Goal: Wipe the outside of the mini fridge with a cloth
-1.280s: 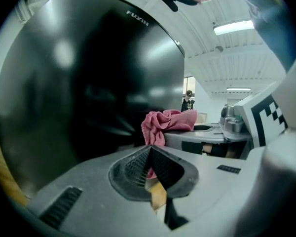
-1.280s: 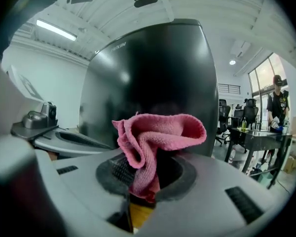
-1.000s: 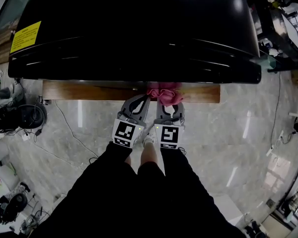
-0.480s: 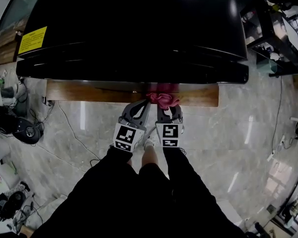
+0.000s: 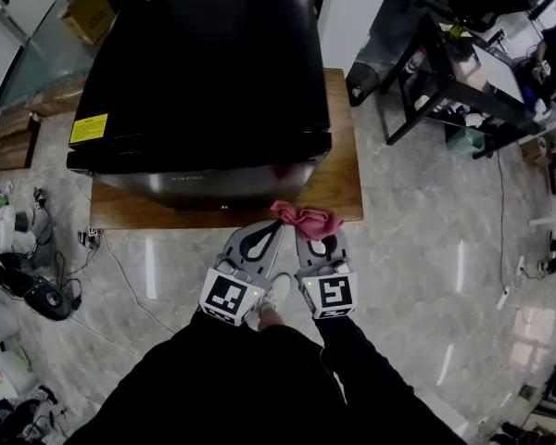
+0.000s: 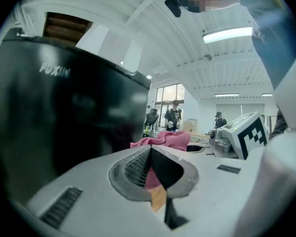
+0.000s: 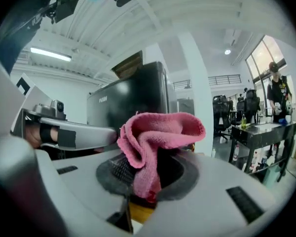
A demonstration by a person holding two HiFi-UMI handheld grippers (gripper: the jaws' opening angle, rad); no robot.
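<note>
The black mini fridge [image 5: 204,72] stands on a low wooden stand [image 5: 345,185] in the head view. Just in front of the stand's near edge, my right gripper [image 5: 317,235] is shut on a bunched pink cloth [image 5: 306,217]. In the right gripper view the cloth [image 7: 158,137] bulges up out of the jaws, with the fridge [image 7: 133,102] behind it. Close beside it on the left, my left gripper [image 5: 276,227] is shut with nothing in it. In the left gripper view its tips [image 6: 149,151] meet, with the cloth [image 6: 165,139] behind them and the fridge's dark side [image 6: 64,107] at the left.
A yellow label [image 5: 89,128] sits on the fridge's left edge. A black metal desk [image 5: 445,82] with clutter stands to the right. Cables and gear [image 5: 28,286] lie on the marble floor at the left. A cardboard box [image 5: 88,12] sits behind the fridge. People stand far off.
The head view has pulled back, so the fridge looks smaller and farther. Both grippers and the cloth have come away from under the fridge's front to just off the stand's edge.
</note>
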